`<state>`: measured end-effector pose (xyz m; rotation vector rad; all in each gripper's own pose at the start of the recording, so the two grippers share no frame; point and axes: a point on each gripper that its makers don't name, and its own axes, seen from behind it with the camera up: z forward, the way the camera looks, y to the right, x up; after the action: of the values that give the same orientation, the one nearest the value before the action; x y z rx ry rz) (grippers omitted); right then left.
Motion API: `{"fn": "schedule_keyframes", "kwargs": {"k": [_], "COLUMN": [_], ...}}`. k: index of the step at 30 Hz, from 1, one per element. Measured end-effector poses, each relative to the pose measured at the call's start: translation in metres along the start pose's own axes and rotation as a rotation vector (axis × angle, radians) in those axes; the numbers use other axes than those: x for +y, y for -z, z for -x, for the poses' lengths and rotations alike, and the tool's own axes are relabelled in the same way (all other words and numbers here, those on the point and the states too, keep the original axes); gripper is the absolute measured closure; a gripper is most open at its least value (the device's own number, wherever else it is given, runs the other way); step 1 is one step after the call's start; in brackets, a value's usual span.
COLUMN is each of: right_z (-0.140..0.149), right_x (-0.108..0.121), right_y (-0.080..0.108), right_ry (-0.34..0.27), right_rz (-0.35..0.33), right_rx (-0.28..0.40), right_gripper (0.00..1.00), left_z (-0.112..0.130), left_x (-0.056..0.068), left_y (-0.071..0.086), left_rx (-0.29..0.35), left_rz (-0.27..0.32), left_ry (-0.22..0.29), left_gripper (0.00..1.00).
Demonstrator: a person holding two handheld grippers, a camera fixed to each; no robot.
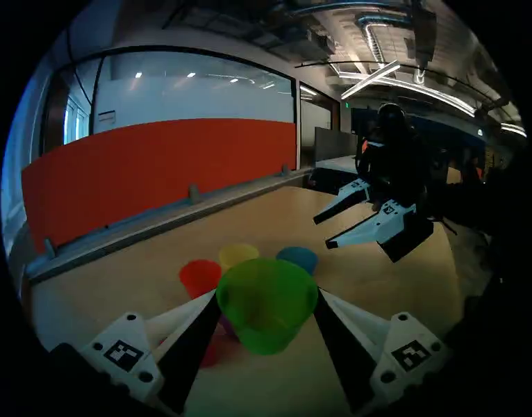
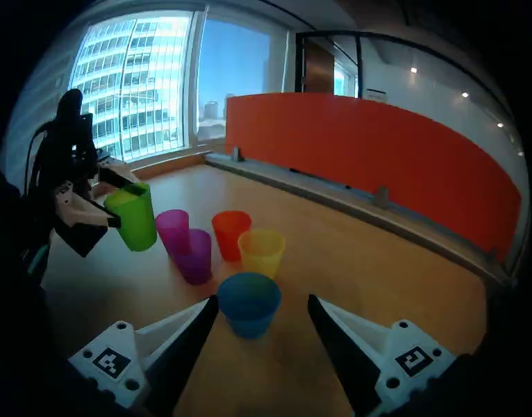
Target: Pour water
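My left gripper (image 1: 266, 295) is shut on a translucent green cup (image 1: 266, 309) and holds it above the wooden table (image 1: 377, 278). Beyond it stand a red cup (image 1: 200, 276), a yellow cup (image 1: 238, 255) and a blue cup (image 1: 298, 258). In the right gripper view, my right gripper (image 2: 262, 297) is open with the blue cup (image 2: 248, 302) standing between its fingertips, apart from both. Behind it are the yellow cup (image 2: 261, 251), the red cup (image 2: 230, 233) and two purple cups (image 2: 195, 256). At the left, the left gripper (image 2: 117, 205) holds the green cup (image 2: 133, 215) slightly tilted beside the purple cups.
A long orange partition (image 2: 377, 149) with a grey rail runs along the table's far edge. Tall windows (image 2: 134, 83) lie beyond the table's end. The right gripper (image 1: 321, 233) hovers open over the table on the far side of the cups, with a dark-clothed person (image 1: 394, 156) behind it.
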<state>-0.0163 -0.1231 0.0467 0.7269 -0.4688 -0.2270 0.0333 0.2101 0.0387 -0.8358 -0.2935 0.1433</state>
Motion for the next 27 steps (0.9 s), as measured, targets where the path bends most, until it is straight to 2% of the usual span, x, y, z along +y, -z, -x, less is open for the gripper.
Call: {"fn": "schedule_keyframes", "kwargs": {"k": [8,27], "right_z": [0.012,0.033], "right_x": [-0.006,-0.017], "right_y": [-0.007,-0.027], "right_ry": [0.016,0.033], "right_rz": [-0.018,-0.041], "right_rx": [-0.032,-0.086], "right_gripper": [0.01,0.01], "left_z": [-0.023,-0.055], "left_x": [-0.018,-0.033], "left_y": [0.013,0.038], "left_rx": [0.070,0.165], "left_rz": [-0.053,-0.116], "left_ry": [0.019,0.017], "left_gripper": [0.11,0.11]}}
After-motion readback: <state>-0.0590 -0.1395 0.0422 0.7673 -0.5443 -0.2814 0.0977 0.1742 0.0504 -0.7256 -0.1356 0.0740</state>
